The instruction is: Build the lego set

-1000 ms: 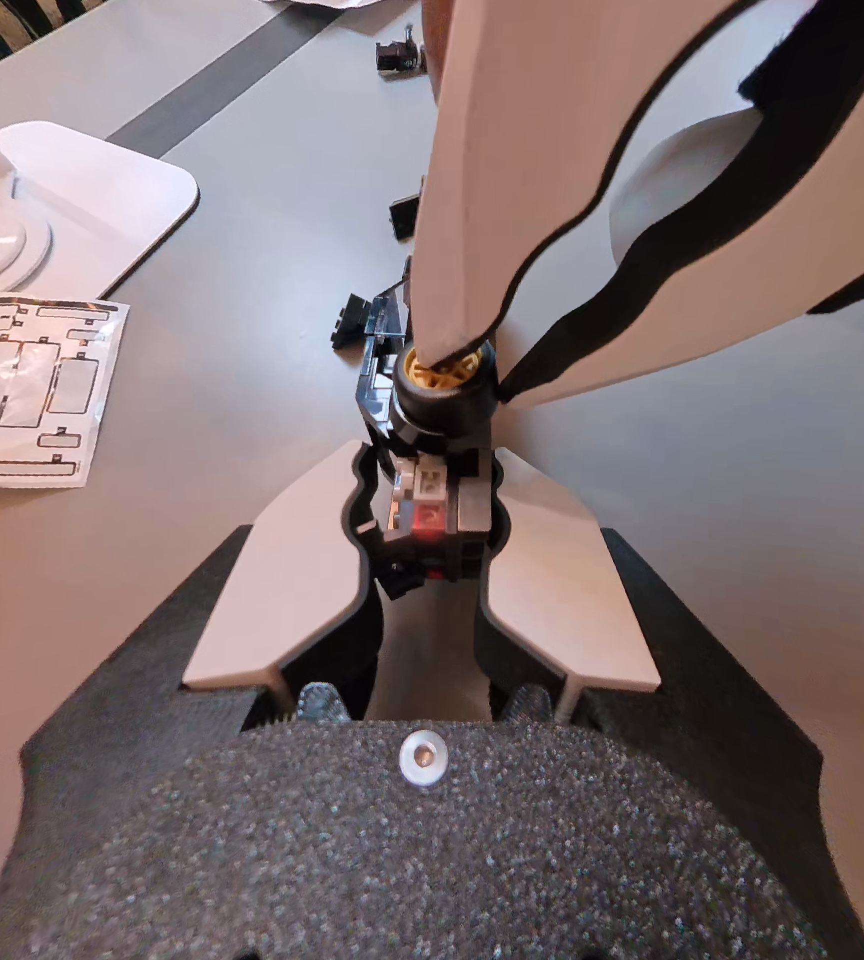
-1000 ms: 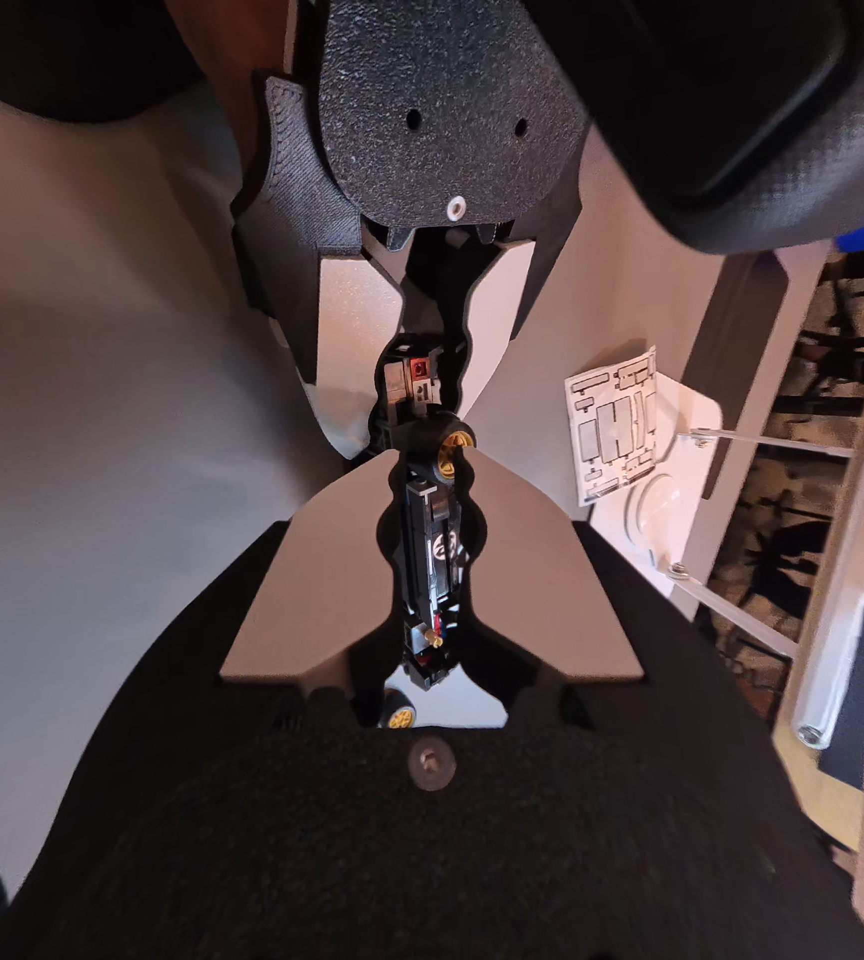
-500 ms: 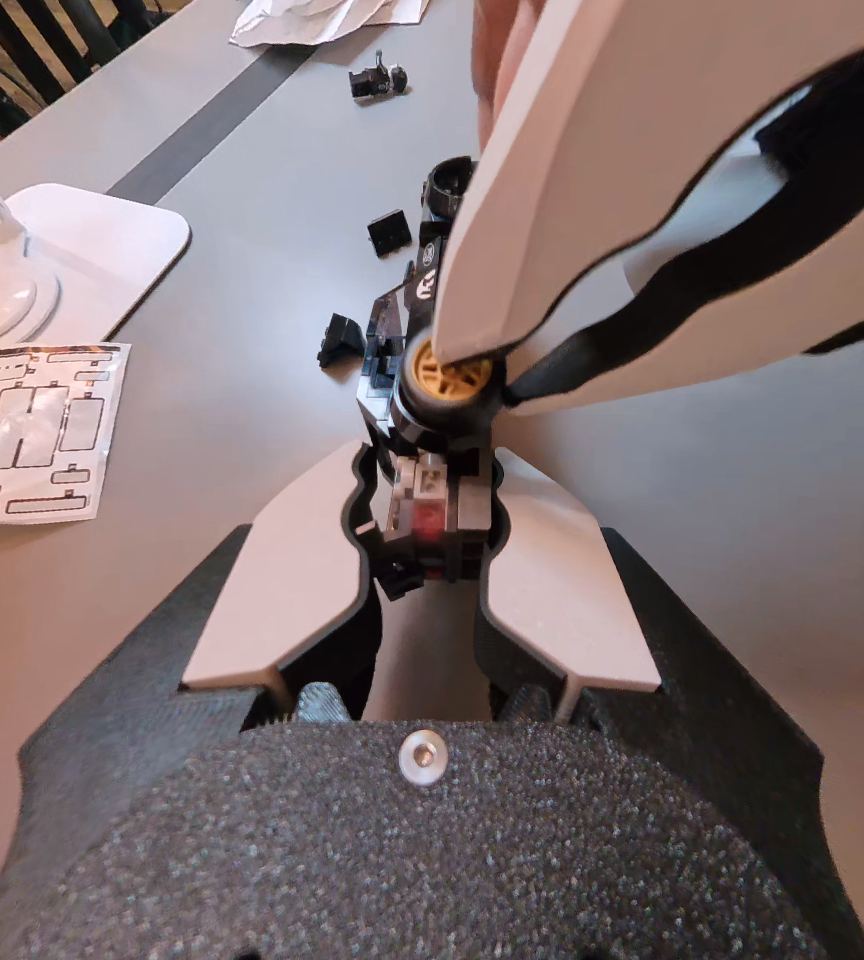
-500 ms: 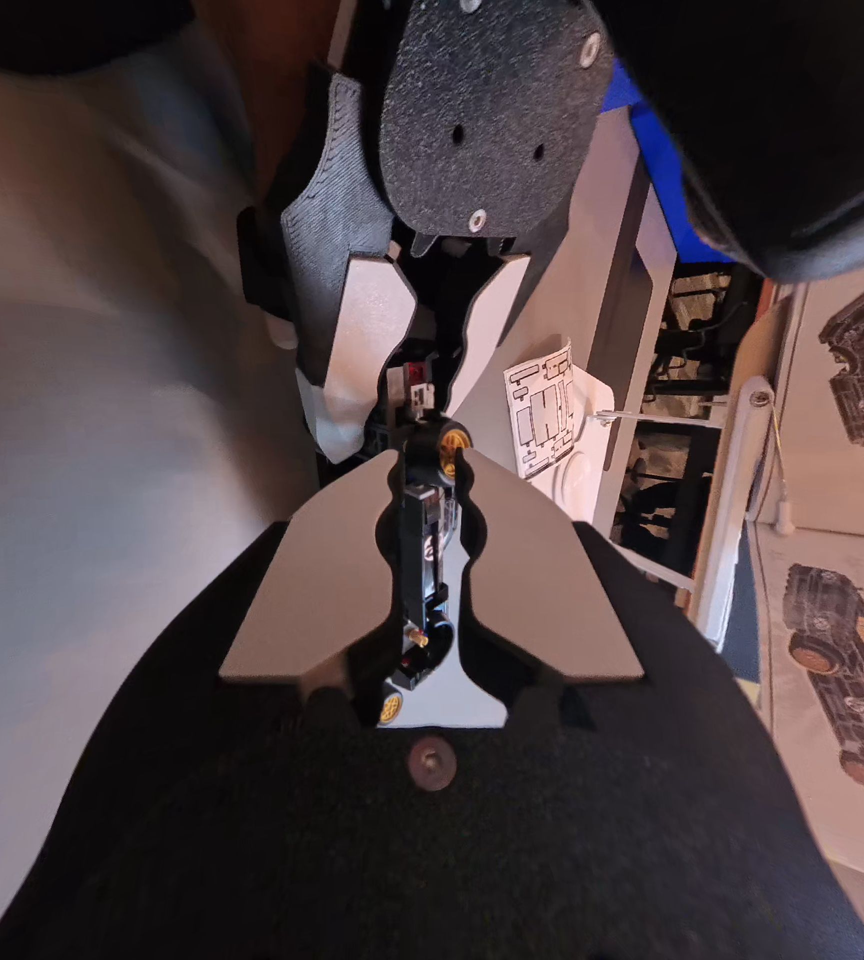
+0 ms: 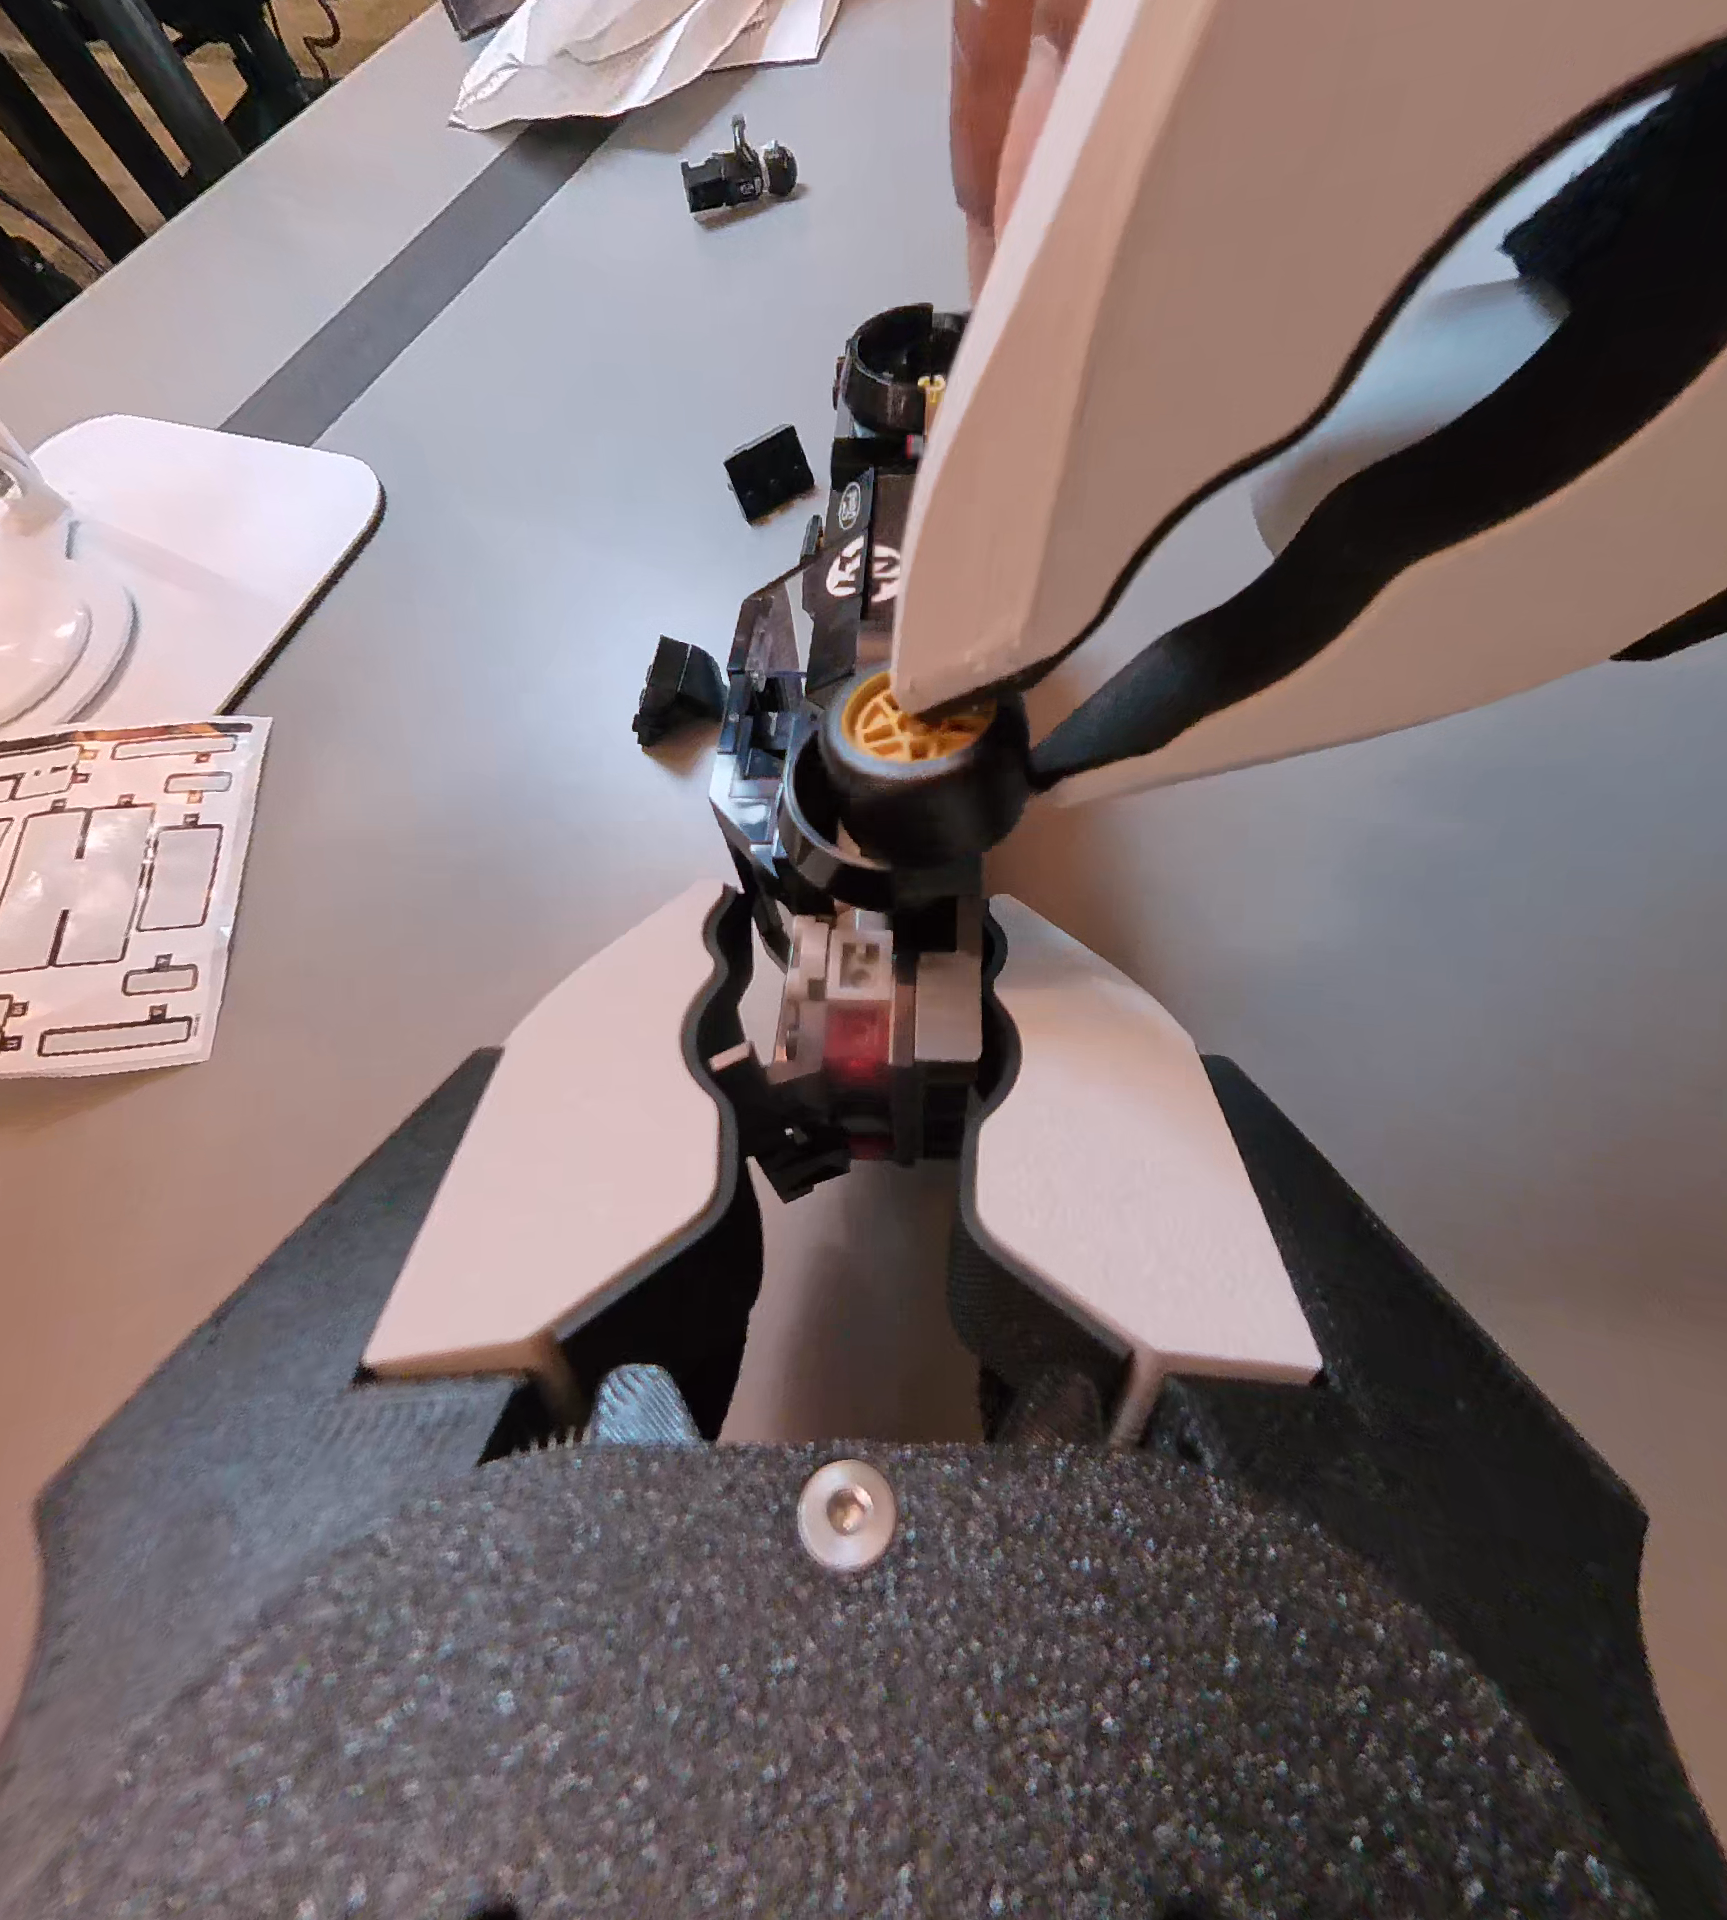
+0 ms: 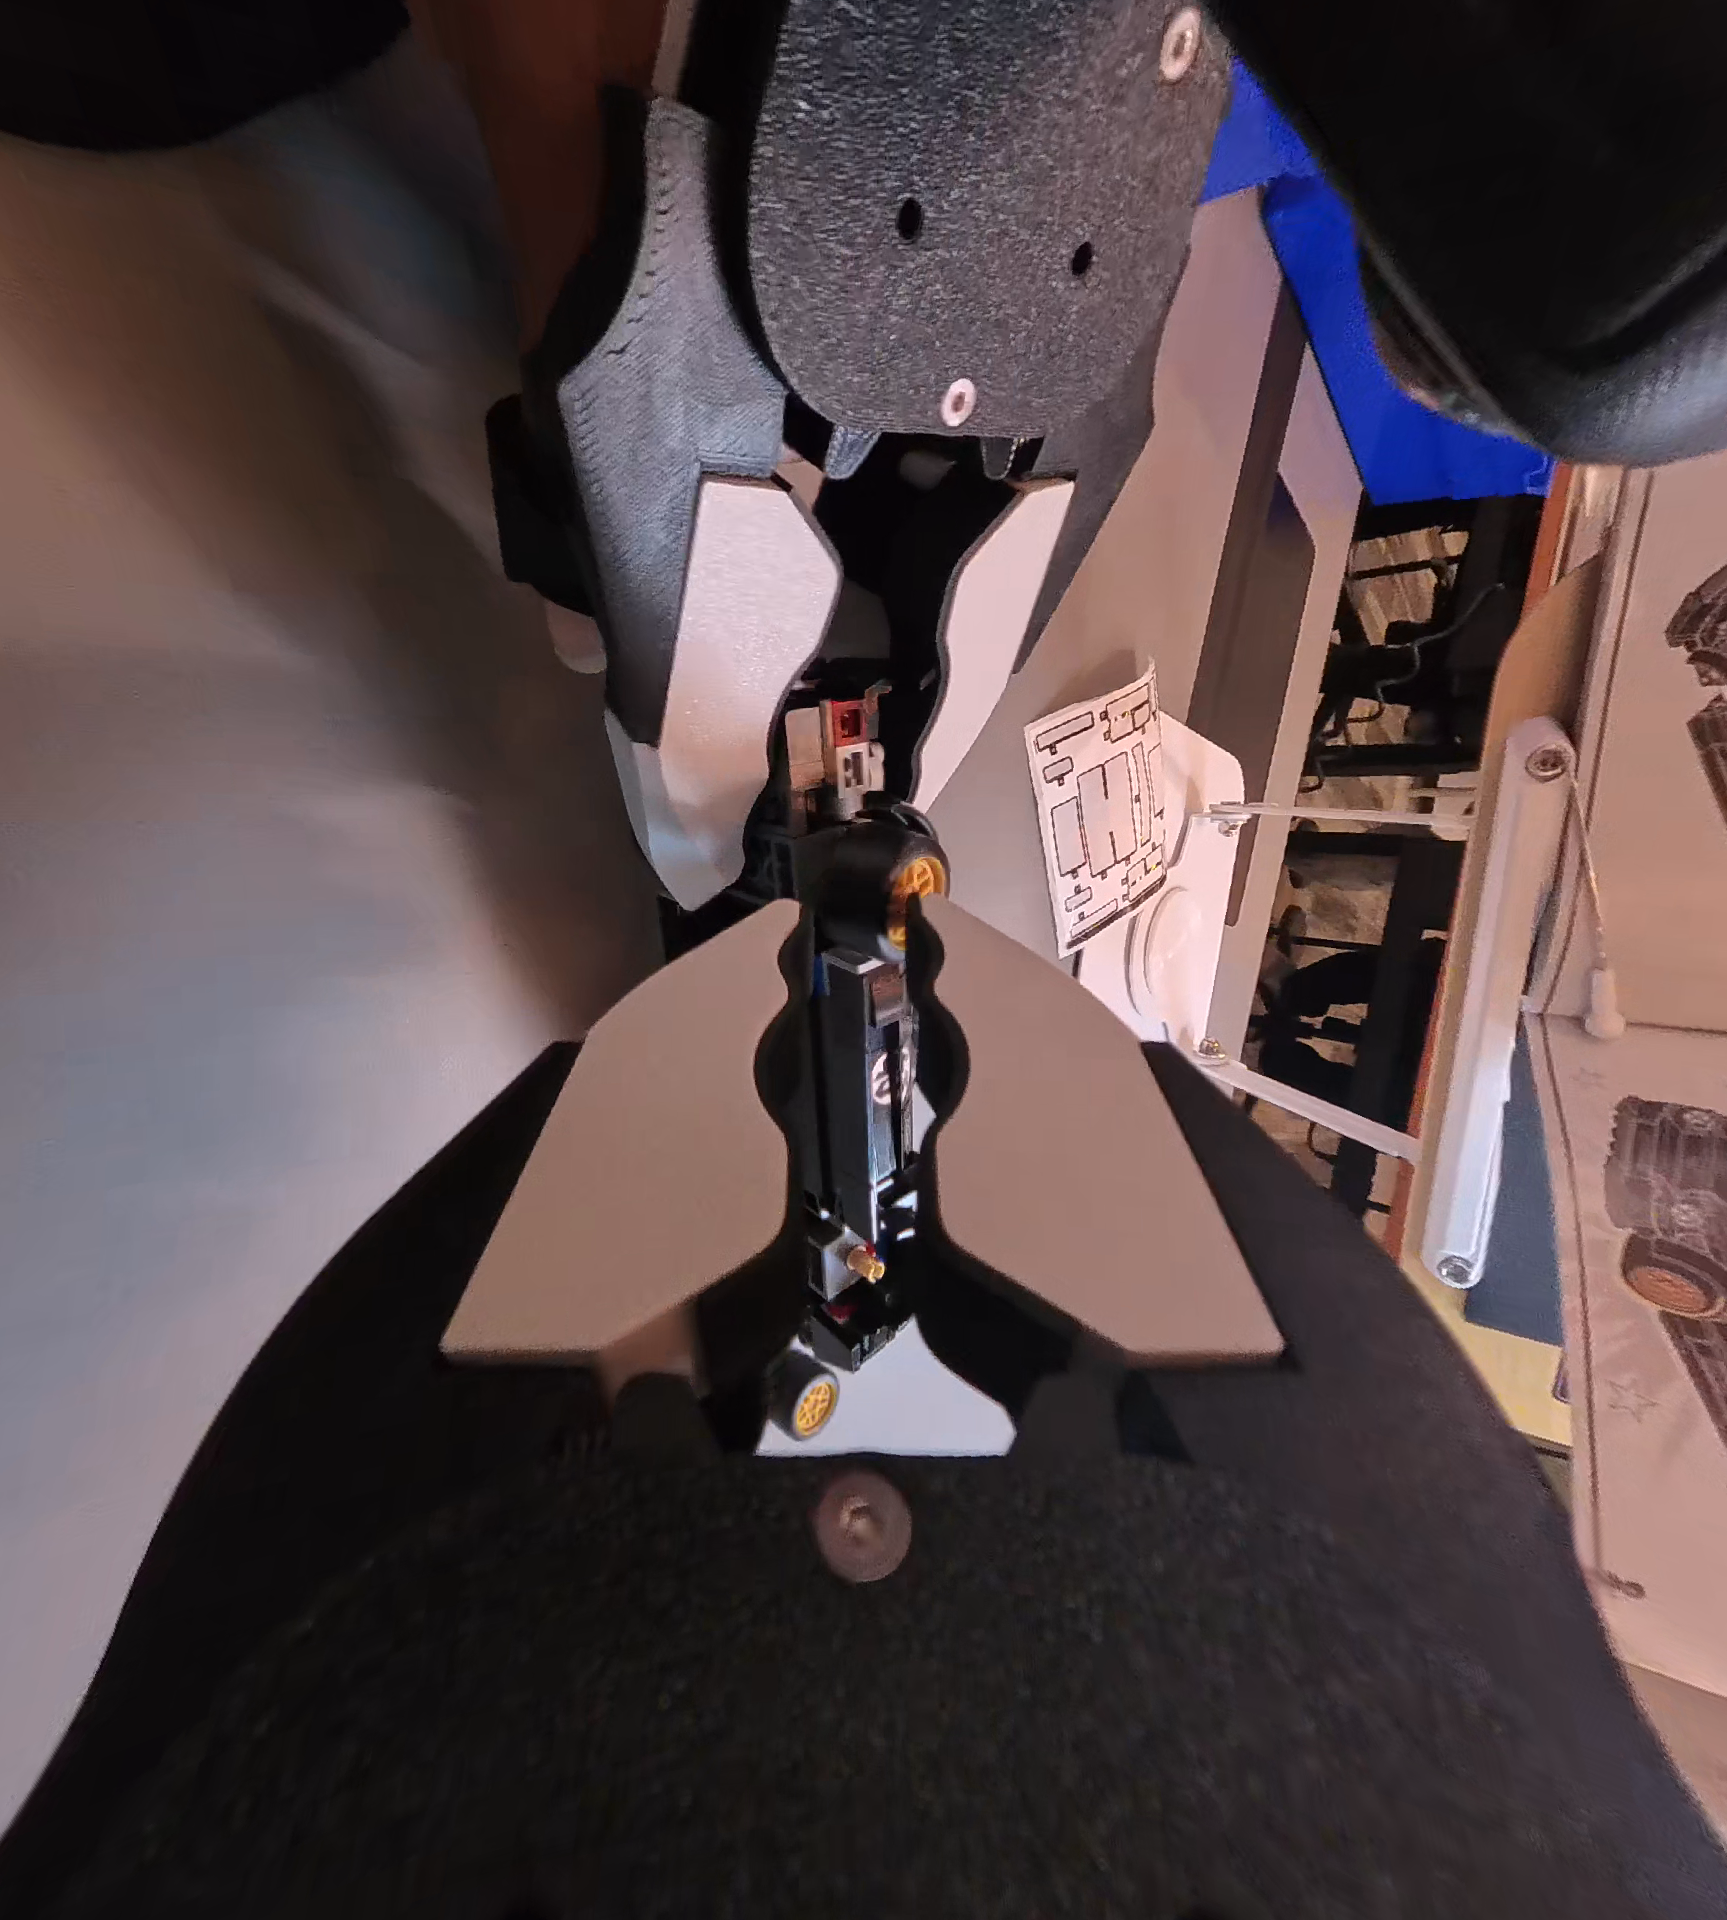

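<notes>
The step in hand looks like seating a wheel on the toy car (image 5: 838,831). The car is held above the grey tabletop (image 5: 1358,987), gripped at both ends. The left gripper (image 5: 854,1049) has its fingers clamped on the car's near end, where grey and red bricks show. The right gripper (image 6: 864,1091) has its fingers closed along the car's black body, one tip pressing the gold hub of the wheel (image 5: 916,774).

The car's long axis runs straight away from the left gripper toward the right one, and it lies on its side, so the wheel faces up. A bare gold axle pin (image 6: 864,1265) shows farther along the body.

Next, I judge, a firm squeeze is needed to push the wheel home, then another wheel for the bare pin. Loose black bricks (image 5: 771,486) lie beyond the car; a sticker sheet (image 5: 59,894) lies left of it.
</notes>
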Motion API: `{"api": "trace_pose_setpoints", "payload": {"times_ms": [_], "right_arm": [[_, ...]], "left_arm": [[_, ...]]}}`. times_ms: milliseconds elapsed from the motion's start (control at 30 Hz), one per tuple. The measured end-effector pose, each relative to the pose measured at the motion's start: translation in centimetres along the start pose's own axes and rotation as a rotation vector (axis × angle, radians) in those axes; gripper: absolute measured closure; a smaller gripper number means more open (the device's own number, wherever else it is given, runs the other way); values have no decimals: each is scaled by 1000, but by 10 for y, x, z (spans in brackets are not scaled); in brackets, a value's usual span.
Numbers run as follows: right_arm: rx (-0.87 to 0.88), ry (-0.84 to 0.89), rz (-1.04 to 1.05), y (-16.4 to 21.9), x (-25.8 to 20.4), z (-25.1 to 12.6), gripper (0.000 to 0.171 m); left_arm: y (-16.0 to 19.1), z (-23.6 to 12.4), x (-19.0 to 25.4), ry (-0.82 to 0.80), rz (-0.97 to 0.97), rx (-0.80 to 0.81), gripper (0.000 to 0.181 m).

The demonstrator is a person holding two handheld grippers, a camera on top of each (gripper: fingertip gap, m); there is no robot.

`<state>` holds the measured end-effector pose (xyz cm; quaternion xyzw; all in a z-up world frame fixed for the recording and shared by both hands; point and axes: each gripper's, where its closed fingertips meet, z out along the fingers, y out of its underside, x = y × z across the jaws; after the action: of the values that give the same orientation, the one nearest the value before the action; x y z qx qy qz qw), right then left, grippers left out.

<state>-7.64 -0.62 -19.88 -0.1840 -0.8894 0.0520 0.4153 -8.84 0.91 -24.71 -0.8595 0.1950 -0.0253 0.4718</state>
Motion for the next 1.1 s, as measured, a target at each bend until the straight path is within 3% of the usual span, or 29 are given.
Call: {"api": "trace_pose_setpoints", "payload": {"times_ms": [333, 733, 1100], "right_arm": [[0, 7, 21, 0, 2, 2, 154], [131, -259, 428, -4, 6, 0, 149], [162, -409, 526, -6, 4, 5, 147]], "left_arm": [[0, 0, 0, 6, -13, -3, 140], [1, 0, 0, 20, -45, -8, 140], [1, -1, 1, 15, -32, -10, 140]]}}
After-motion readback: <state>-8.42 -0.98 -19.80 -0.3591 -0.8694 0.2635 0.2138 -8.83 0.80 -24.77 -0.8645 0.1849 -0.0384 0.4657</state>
